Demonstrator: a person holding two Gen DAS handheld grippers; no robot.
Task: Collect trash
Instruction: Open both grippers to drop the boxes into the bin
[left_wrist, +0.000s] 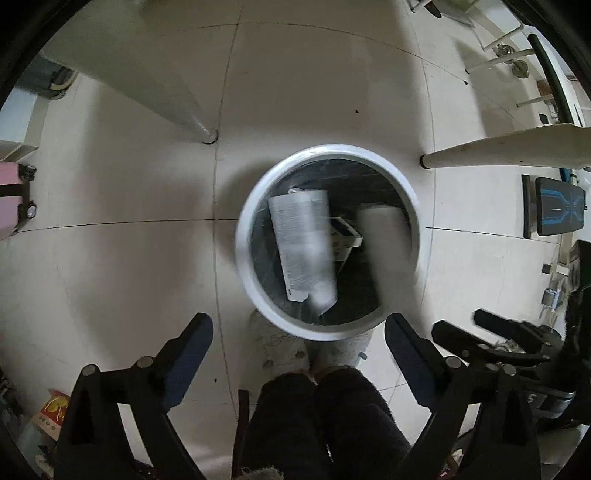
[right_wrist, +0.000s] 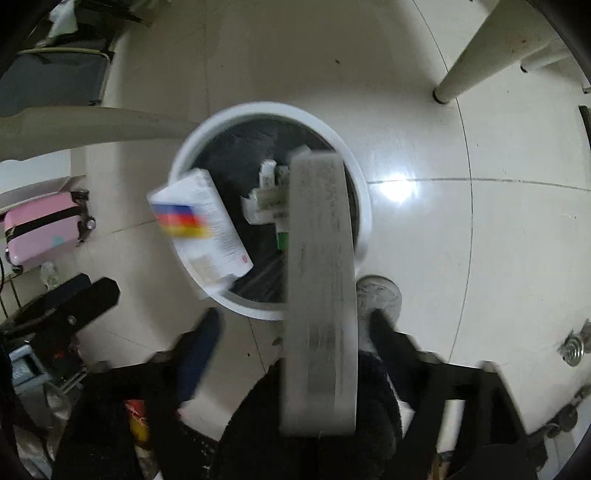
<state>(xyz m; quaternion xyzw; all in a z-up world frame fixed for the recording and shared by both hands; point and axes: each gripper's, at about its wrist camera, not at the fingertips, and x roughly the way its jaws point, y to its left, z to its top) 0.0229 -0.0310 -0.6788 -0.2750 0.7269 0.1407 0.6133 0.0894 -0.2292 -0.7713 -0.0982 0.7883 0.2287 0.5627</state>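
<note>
We hold both grippers above the white bin (left_wrist: 243, 236) on cream floor tiles (left_wrist: 122, 177), table legs (left_wrist: 480, 151) close beside it. Left gripper (left_wrist: 299, 354) and right gripper (right_wrist: 295, 343) spread apart, empty. A striped box (right_wrist: 201, 229) and grey carton (right_wrist: 319, 295) blur over the rim; print unreadable.

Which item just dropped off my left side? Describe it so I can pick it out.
Start at the round white bin on the pale tiled floor, in the right wrist view. Over its left rim is a blurred white box, apparently in mid-air. Unlike the long grey box beside it, it carries a blue, red and yellow striped patch.
</note>
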